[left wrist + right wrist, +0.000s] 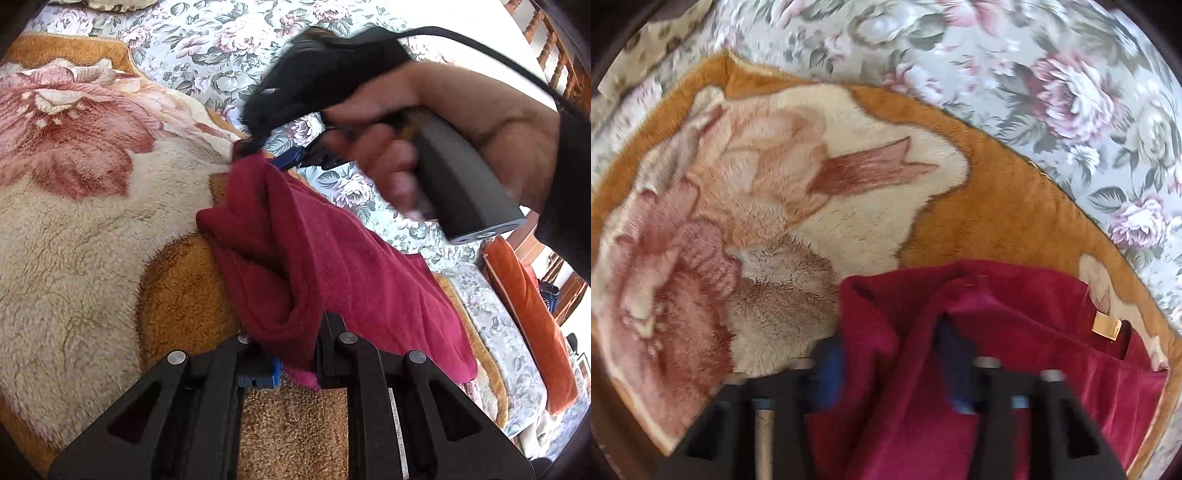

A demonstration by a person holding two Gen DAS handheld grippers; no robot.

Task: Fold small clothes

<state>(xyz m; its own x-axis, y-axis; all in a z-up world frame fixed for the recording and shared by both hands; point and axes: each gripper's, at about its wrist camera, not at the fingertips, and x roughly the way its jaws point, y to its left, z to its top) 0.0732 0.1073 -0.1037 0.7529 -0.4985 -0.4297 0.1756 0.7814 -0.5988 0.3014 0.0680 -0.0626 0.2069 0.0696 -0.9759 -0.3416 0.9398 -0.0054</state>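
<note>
A dark red fleece garment lies bunched on a plush cream and orange blanket. At the bottom of the left wrist view, my left gripper is shut on the garment's near edge. A hand holds my right gripper tips-down at the garment's far end, where the cloth rises to a peak between its fingers. The right wrist view is blurred. It shows the garment gathered between the blue pads of my right gripper. A tan label is sewn on the cloth.
The blanket lies on a floral bedspread that shows beyond it. An orange cushion stands past the bed's right edge. Wooden railing is at the top right.
</note>
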